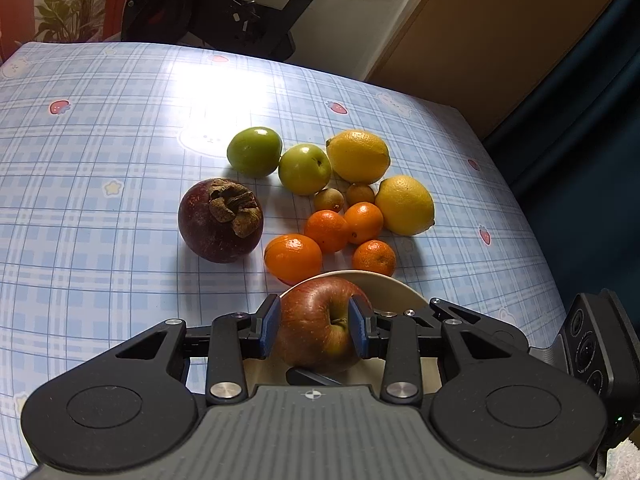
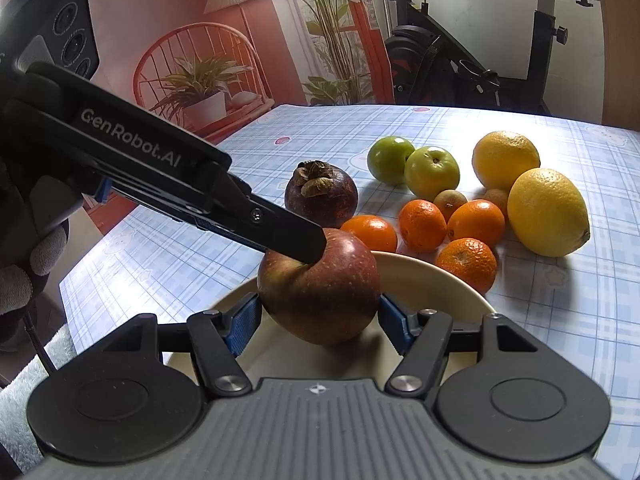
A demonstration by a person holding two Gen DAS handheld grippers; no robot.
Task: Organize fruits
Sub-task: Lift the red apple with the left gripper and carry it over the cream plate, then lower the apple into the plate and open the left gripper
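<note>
A red apple [image 1: 316, 332] [image 2: 320, 284] hangs just over a cream plate [image 1: 386, 290] [image 2: 436, 276]. My left gripper [image 1: 314, 328] is shut on its top, one blue pad on the outer side and the other in the stem hollow. In the right wrist view that gripper's black finger [image 2: 304, 246] reaches in from the left onto the apple. My right gripper [image 2: 320, 328] is shut on the apple's sides. Beyond the plate lie a mangosteen [image 1: 220, 220], two green apples [image 1: 254, 152], two lemons [image 1: 358, 156], several tangerines [image 1: 292, 258] and two small brown fruits [image 1: 328, 199].
The blue checked tablecloth [image 1: 100, 160] has bare room to the left of the mangosteen. The table edge [image 1: 532, 220] falls away on the right. A gloved hand [image 2: 24, 276] holds the left gripper. A white towel [image 2: 28, 376] lies at the lower left.
</note>
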